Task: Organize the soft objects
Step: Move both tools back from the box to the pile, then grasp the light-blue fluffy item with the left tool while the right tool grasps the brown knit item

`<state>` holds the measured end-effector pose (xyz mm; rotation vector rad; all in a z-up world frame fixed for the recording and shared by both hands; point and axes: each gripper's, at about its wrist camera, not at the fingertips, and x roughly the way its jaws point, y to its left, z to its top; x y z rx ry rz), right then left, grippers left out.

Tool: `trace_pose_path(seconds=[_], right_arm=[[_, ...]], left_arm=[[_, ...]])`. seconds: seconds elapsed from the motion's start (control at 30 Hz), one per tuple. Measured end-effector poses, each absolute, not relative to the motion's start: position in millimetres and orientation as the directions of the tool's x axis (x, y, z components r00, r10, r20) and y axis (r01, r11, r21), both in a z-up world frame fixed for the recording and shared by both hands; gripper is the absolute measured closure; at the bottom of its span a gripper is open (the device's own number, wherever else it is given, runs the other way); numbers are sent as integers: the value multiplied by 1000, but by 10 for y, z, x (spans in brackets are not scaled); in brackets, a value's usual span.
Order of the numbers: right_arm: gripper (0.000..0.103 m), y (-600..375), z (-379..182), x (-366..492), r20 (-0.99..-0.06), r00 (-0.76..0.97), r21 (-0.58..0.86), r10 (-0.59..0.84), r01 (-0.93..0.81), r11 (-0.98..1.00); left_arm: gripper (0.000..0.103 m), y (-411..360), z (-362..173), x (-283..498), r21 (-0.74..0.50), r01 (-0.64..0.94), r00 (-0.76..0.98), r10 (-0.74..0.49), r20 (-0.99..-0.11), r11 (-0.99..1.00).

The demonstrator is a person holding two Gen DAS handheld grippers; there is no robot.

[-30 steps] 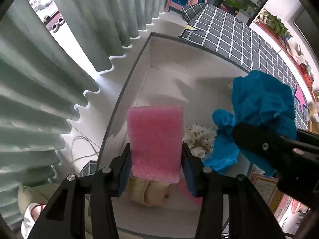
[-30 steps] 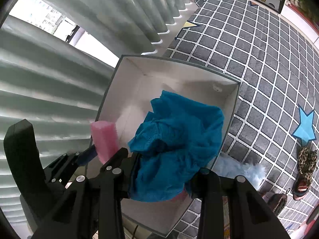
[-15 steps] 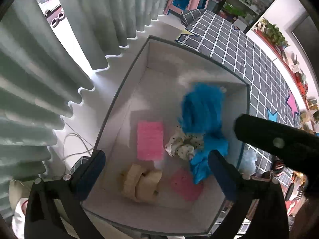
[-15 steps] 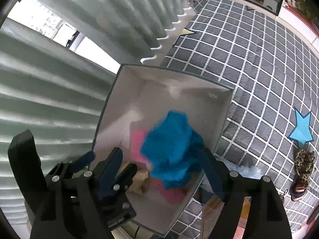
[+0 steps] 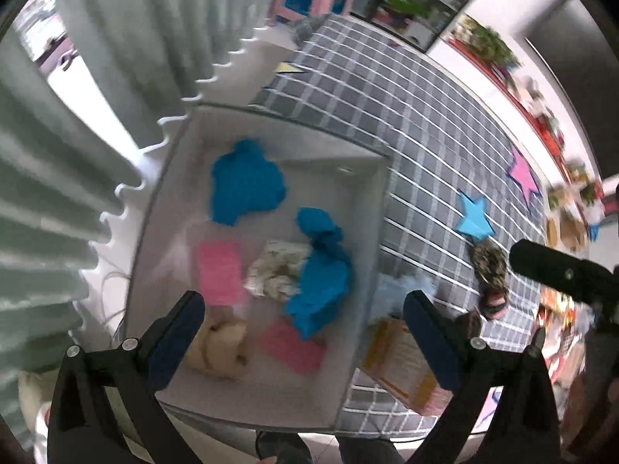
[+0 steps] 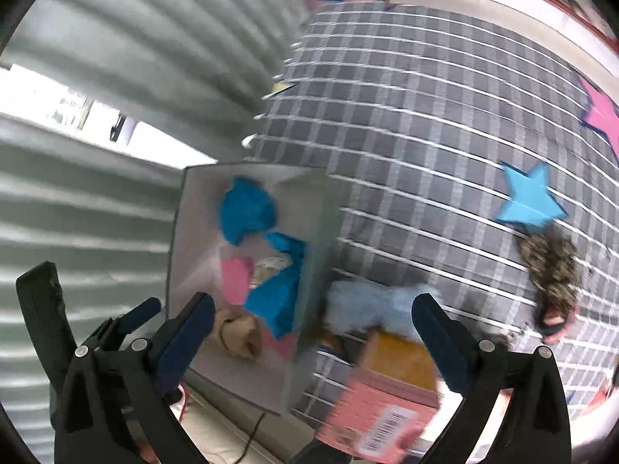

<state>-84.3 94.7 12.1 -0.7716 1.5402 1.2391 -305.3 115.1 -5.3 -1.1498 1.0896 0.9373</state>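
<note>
A white box on the checked mat holds soft things: two blue cloths, a pink sponge, a second pink sponge, a spotted cloth and a beige item. My left gripper is open and empty above the box's near edge. My right gripper is open and empty over the box's right wall. A pale blue fluffy item lies on the mat just outside that wall.
A pink and orange carton lies beside the box. A leopard-print slipper and blue and pink star shapes are on the mat. Grey-green curtains hang to the left.
My left gripper opened and let the pink sponge fall into the box. My right gripper opened and dropped the blue cloth into the box. Both grippers then swung right.
</note>
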Motion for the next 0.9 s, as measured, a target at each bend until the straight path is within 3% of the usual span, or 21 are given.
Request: trace_pose_path(seconds=[0.2, 0.5, 0.7, 0.9], right_arm=[[0, 527, 129, -99, -952, -283, 305, 115, -856, 417], [0, -130, -274, 802, -968, -246, 224, 45, -771, 596], [0, -389, -680, 766, -943, -334, 255, -13, -745, 617], [0, -378, -1071, 551, -905, -423, 312, -35, -718, 622]], left_arm=[[0, 1114, -55, -2512, -287, -917, 272, -92, -958, 278], [0, 1002, -266, -1555, -213, -804, 112, -209, -971, 556], [0, 994, -597, -1249, -191, -765, 4, -292, -956, 615], [0, 1044, -730, -1167, -141, -779, -57, -293, -955, 611]])
